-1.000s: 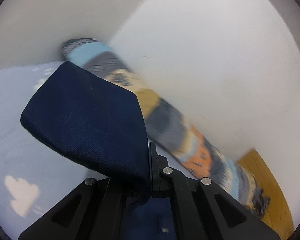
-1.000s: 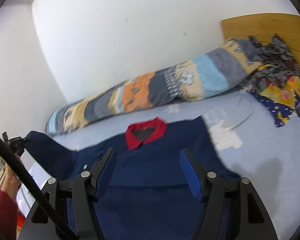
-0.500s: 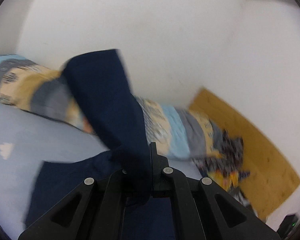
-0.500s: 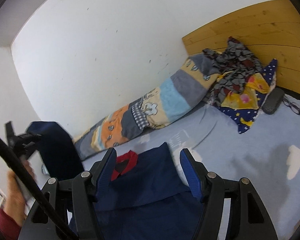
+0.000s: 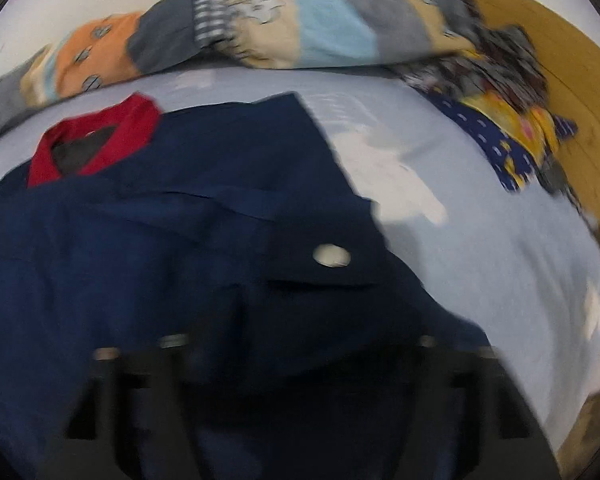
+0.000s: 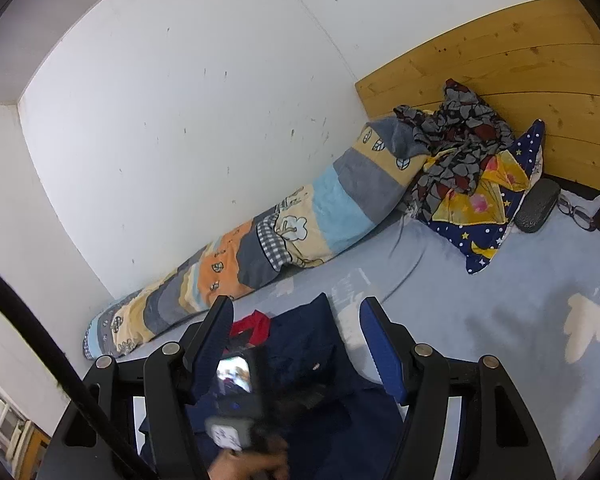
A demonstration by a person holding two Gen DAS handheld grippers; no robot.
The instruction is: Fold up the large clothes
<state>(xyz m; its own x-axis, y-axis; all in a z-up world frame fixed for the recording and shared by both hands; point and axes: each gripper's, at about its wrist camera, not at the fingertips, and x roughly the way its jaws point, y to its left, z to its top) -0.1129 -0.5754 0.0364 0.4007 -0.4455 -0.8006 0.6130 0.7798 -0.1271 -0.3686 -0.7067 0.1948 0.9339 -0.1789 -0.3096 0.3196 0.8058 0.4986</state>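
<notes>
- Bedsheet (image 6: 500, 312), pale blue with white cloud shapes, covers the mattress we work over; a wooden headboard (image 6: 500, 60) stands at its far end.
- Along the white wall we see a long patchwork quilt roll (image 6: 260, 240), touching a heap of patterned clothes (image 6: 468, 152) by the headboard.
- Our task garment, the navy jacket (image 5: 160, 240) with its red collar (image 5: 100, 140), lies spread on the sheet in front of the quilt roll — one part is folded over the body, a silver snap button (image 5: 331, 256) showing on it.
- Our right gripper (image 6: 300, 340) hangs above the jacket, blue pads well apart, nothing between them.
- Our left gripper (image 5: 292, 360) is blurred low over the jacket; its jaws are opening, and navy cloth lies between them.
- A dark glasses case (image 6: 538, 208) rests just beside spectacles (image 6: 576, 212) near the headboard.
</notes>
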